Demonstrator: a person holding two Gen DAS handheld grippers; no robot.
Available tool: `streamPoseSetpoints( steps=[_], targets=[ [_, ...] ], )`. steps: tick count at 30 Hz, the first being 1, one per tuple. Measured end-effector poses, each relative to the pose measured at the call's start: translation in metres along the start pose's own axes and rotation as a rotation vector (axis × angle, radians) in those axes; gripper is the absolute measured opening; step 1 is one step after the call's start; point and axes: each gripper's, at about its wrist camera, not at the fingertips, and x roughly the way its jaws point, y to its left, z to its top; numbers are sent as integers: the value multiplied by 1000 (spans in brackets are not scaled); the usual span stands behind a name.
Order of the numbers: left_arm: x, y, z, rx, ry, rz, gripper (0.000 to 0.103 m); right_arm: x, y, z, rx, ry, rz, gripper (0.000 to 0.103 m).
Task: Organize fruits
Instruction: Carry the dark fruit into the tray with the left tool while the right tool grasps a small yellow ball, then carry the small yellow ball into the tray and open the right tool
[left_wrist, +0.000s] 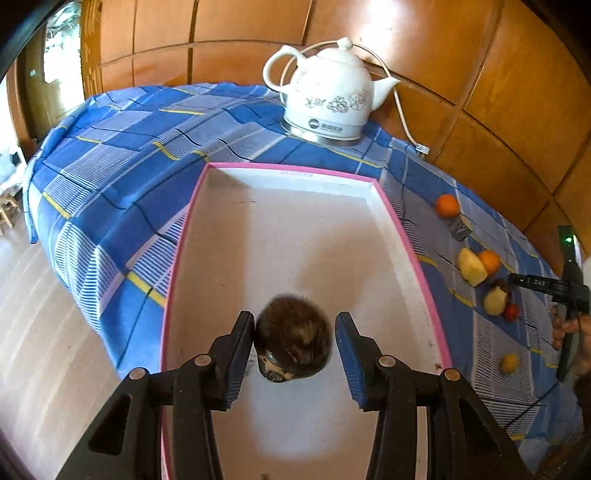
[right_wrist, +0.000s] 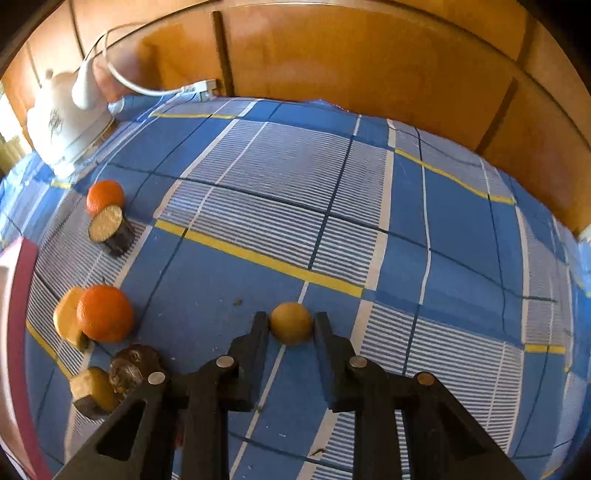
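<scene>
Fruits were the job, and most still sat loose on the blue checked tablecloth (right_wrist: 369, 184), w/ only one piece over the tray. Biggest first: white tray w/ pink rim (left_wrist: 397, 218) took up the left side, nothing else in the part I could see. Over its near end hung the left gripper (left_wrist: 295, 328), jaws partly open; the dark brown fruit (left_wrist: 293, 341) sat between them, left pad touching its side, right pad clear w/ a visible gap. Looked to me like a let-go rather than a grip. Whether it was resting on the tray floor, couldn't tell.

White kettle (left_wrist: 325, 99) stood at the far edge, out of the way.

Loose pile lay just right of the tray: orange (right_wrist: 105, 314) against a yellow wedge (right_wrist: 66, 317), another orange (right_wrist: 104, 195) touching a dark cut piece (right_wrist: 110, 229), plus dark lumps (right_wrist: 133, 363) nearest the right gripper's frame.

Smallest: the little yellow fruit (right_wrist: 290, 323), dead ahead of the right gripper (right_wrist: 290, 325), both pads closed tight on its sides. It's round, so no long axis to fuss over. Right hand had it; the tray lay away to that gripper's left, so I'd guess a carry across past the pile.
</scene>
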Motion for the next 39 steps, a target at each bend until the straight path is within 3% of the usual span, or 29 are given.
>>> streamPoseSetpoints(
  steps=[10, 16, 26, 39],
  targets=[
    [-26, -15, 0, 45, -86, 46, 55, 1, 0, -5, 12, -3, -25, 24],
    [-40, -24, 1, 63, -116, 48, 58, -22, 10, -15, -5, -48, -12, 24],
    [-61, -35, 0, 99, -200, 75, 63, -73, 70, -42, -128, -128, 157, 24],
    [-92, -24, -1, 84, -324, 161, 73, -113, 206, -69, -368, -134, 414, 24]
  ],
)
